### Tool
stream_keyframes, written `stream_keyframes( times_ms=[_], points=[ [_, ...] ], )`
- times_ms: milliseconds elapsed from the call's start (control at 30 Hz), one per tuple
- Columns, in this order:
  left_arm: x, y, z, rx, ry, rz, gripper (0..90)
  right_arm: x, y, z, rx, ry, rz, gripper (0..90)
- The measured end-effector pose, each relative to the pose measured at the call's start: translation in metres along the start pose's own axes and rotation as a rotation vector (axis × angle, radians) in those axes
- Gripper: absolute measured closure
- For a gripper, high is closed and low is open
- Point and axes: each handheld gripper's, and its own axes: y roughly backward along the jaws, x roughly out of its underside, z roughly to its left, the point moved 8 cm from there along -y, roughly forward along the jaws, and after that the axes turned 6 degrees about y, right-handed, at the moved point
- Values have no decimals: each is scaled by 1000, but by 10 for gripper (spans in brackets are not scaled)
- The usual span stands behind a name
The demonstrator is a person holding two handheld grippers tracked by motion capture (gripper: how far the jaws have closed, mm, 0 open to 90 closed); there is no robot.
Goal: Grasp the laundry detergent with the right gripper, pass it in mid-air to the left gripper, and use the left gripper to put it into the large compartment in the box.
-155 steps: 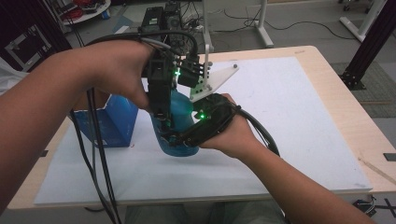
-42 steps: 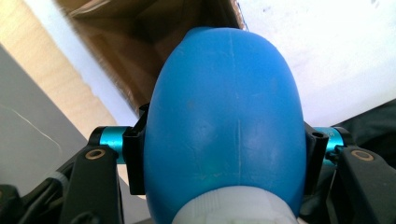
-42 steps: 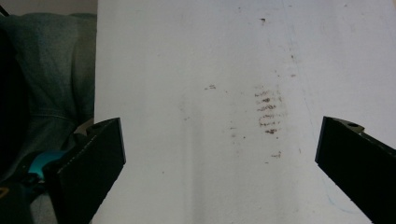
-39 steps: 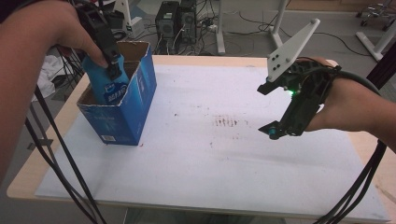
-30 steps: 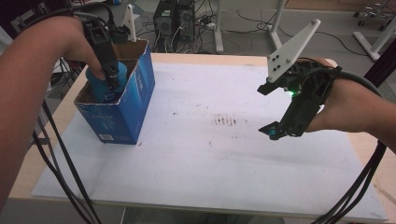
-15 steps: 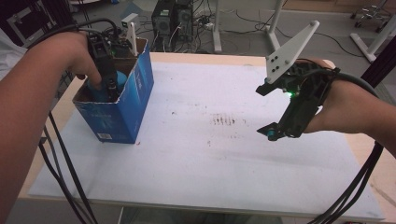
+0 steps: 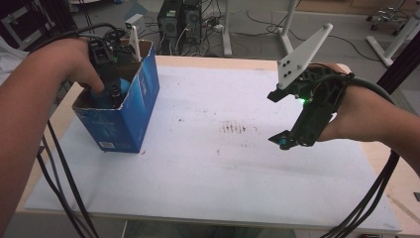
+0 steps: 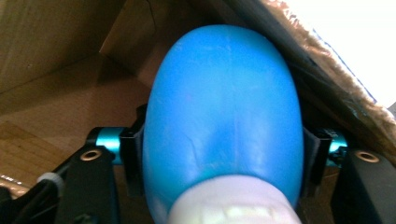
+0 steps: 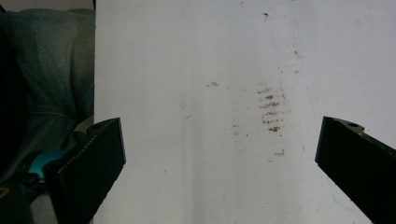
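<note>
Bottle of smooth blue plastic, rounded and bulging, sits down inside the open blue cardboard box at the left end of the surface, clamped across its widest part by the left claw. In the left gripper view the black jaws press its two flanks, with a pale cap or neck at the near end, towards the camera. Its long axis therefore runs along the claw's line of sight, rounded base pointing down into the box and cap end up towards the hand.

By its gloss and curve, it looks likely to be slippery and light, with a shell that may give a little if squeezed; the broad middle, where the jaws now sit, seems the safest hold, since nearer either end the taper could let it squirt free.

The right claw hovers above the bare white sheet near some brownish smudges, well apart from the box, jaws spread wide with nothing between them.
</note>
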Motion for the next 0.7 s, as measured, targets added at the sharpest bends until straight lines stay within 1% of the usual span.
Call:
stream_keyframes(
  times_ms=[100,167,200,233,300,400,533,633,700],
  points=[
    [2,0,1,3,13,2,308,0,-1,0,0,7,-1,7],
    [3,2,1,1,3,11,291,0,-1,0,0,2,0,7],
    [3,2,0,6,12,4,281,0,0,0,1,2,0,7],
    [3,5,1,1,-5,10,280,0,0,0,2,0,0,7],
    [2,8,-1,2,3,0,278,0,0,0,1,2,0,7],
    [2,12,-1,-2,-10,9,274,0,0,-1,2,4,-1,7],
    [2,18,-2,-9,-2,-2,257,0,0,-1,1,10,-7,7],
    [4,25,-2,-12,-7,-8,239,2,1,0,-1,4,1,7],
    [5,30,-2,-17,-6,-11,224,3,0,1,-5,10,10,7]
  ],
)
